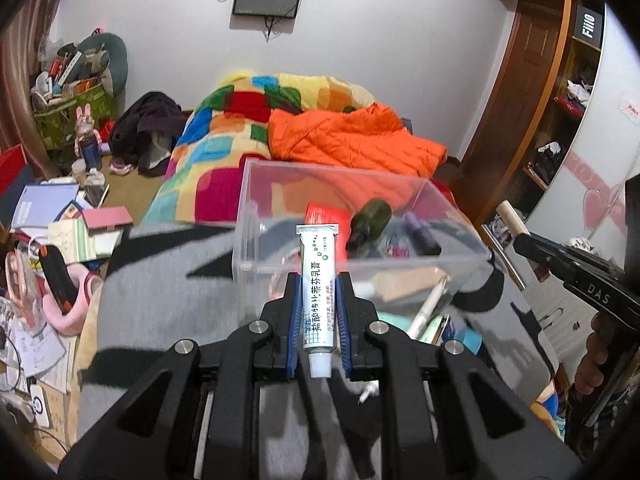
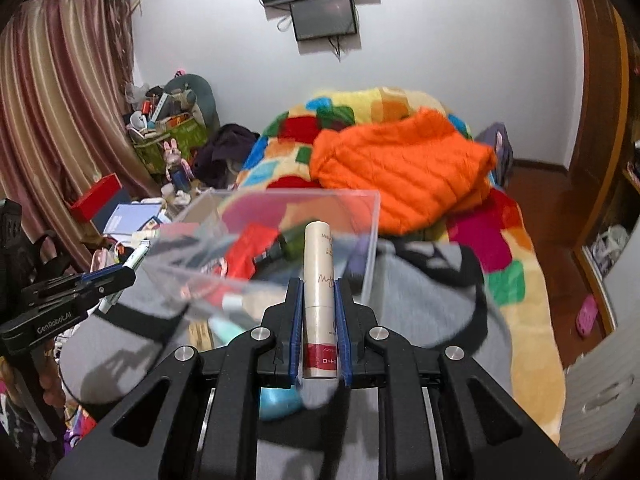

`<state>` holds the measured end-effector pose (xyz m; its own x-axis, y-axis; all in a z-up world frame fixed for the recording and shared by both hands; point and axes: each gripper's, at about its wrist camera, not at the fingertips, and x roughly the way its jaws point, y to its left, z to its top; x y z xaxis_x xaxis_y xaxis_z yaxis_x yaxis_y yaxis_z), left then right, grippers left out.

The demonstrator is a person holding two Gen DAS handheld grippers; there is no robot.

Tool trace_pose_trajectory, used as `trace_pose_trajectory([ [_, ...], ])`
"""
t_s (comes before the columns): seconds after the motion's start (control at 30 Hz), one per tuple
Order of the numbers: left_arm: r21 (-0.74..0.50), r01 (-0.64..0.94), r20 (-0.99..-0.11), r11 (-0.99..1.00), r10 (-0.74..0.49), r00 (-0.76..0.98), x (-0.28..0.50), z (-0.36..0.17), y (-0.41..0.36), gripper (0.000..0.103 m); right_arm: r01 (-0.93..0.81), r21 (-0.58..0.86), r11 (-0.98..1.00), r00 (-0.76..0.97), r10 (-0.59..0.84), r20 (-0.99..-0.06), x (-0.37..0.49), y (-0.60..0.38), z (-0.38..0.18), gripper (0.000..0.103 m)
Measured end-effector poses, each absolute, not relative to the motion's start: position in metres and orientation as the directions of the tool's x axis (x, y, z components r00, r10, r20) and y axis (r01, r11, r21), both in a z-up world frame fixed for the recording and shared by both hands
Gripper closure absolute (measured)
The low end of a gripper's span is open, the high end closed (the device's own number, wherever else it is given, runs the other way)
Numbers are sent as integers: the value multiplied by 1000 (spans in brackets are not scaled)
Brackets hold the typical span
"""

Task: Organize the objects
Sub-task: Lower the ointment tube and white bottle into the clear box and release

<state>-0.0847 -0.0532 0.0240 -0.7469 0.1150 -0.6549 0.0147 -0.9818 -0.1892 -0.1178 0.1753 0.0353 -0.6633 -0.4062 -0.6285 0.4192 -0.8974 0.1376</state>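
My left gripper [image 1: 318, 280] is shut on a white ointment tube [image 1: 317, 288] with green print, its cap toward the camera, held just short of the near wall of a clear plastic box [image 1: 360, 268]. The box holds a dark green bottle [image 1: 368, 224], a purple tube [image 1: 420, 232] and a red packet [image 1: 326, 214]. My right gripper [image 2: 319, 284] is shut on a cream lip-balm stick [image 2: 319, 300] with a red band, held at the box's [image 2: 370, 216] near side. The left gripper also shows in the right wrist view [image 2: 120, 274], the right gripper in the left wrist view [image 1: 520, 236].
The box rests on a grey and black cloth [image 1: 168, 288] on a bed with a colourful blanket [image 1: 224, 128] and an orange jacket [image 1: 352, 140]. A white pen [image 1: 428, 308] and a blue item [image 2: 280, 400] lie near the box. Cluttered books [image 1: 48, 208] stand left, a wardrobe [image 1: 560, 120] right.
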Motion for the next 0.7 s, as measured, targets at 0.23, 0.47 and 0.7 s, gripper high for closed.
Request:
trace_pose_trajectory([
  [0.23, -183, 7, -657, -983, 117, -745, -111, 30, -59, 87, 433, 112, -895, -670, -402, -624, -148, 157, 41, 89],
  [0.47, -184, 16, -678, -983, 115, -726, -144, 27, -65, 87, 421, 104, -901, -635, -375, -675, -186, 141, 24, 89],
  [0.7, -187, 2, -719, -982, 136, -682, -175, 11, -62, 87, 429, 103, -897, -576, -360, -734, -208, 128, -1, 89],
])
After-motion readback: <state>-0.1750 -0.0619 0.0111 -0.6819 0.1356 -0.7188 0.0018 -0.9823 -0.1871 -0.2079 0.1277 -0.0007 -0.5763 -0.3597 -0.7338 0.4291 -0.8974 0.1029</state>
